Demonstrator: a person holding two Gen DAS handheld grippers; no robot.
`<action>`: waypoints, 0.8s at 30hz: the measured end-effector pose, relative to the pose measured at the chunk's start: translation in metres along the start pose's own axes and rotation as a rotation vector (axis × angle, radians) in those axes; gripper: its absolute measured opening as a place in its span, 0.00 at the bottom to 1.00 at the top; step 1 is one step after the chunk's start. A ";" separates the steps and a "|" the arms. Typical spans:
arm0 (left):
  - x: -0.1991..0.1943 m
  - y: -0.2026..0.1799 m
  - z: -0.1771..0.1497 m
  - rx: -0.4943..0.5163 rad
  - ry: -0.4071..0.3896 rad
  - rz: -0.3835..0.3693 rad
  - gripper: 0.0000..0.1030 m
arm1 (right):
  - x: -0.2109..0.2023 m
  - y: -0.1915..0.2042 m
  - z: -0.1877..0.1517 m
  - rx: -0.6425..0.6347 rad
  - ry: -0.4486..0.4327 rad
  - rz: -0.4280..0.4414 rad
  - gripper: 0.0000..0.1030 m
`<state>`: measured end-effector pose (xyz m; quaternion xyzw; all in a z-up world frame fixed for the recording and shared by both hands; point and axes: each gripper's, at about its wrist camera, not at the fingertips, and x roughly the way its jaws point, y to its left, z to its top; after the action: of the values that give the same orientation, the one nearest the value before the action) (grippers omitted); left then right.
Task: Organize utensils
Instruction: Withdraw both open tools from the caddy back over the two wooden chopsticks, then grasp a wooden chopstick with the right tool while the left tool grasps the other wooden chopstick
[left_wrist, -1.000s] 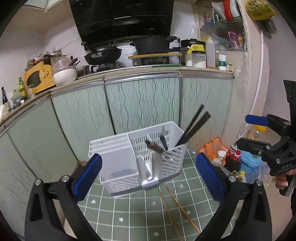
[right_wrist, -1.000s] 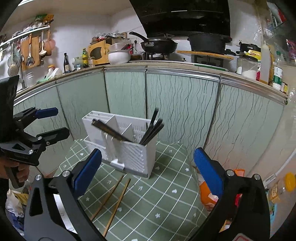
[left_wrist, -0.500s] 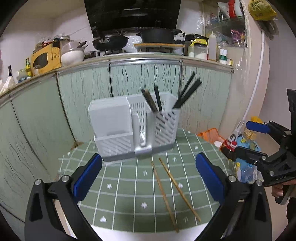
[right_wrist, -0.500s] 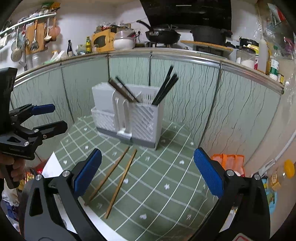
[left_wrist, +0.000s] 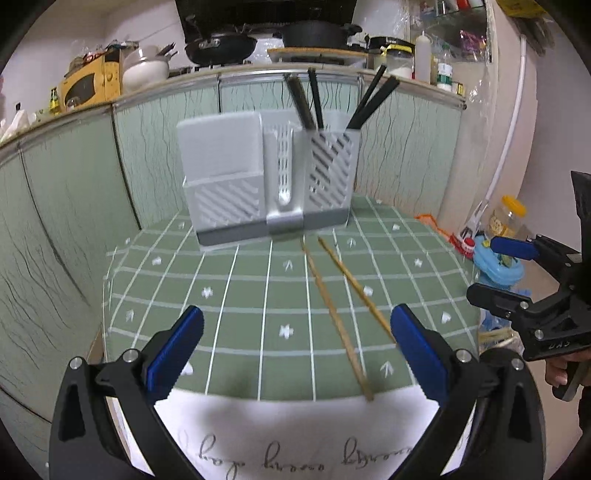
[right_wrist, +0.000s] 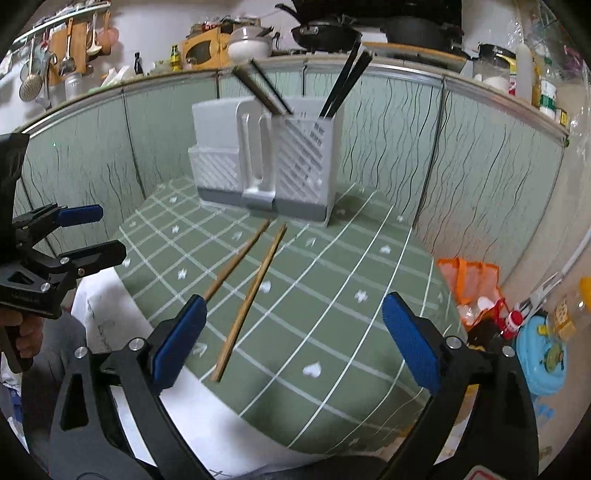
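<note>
Wooden chopsticks (left_wrist: 334, 314), two of them, lie loose on the green checked cloth (left_wrist: 258, 295) over the surface, tips toward the white utensil holder (left_wrist: 269, 177), which already has dark chopsticks (left_wrist: 371, 99) standing in its compartments. They look light, stiff, thin and smooth, likely to roll or slip, so a pinch near the middle should keep one balanced. Left tongs (left_wrist: 295, 347) stand wide apart and empty just above the near ends. Right tongs (right_wrist: 295, 339) are closing slightly, nothing between them
</note>
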<state>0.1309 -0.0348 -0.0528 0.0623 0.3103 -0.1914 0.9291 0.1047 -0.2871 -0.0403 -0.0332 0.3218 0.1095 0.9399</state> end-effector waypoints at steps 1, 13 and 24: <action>0.000 0.001 -0.003 -0.002 0.002 -0.003 0.96 | 0.002 0.003 -0.005 0.000 0.006 0.007 0.86; 0.005 0.008 -0.034 -0.024 0.020 0.009 0.96 | 0.034 0.040 -0.047 -0.013 0.066 0.034 0.63; 0.013 0.011 -0.057 -0.042 0.072 0.026 0.96 | 0.056 0.055 -0.063 0.009 0.083 0.025 0.24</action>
<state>0.1138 -0.0155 -0.1060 0.0538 0.3464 -0.1704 0.9209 0.0976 -0.2318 -0.1240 -0.0294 0.3615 0.1184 0.9244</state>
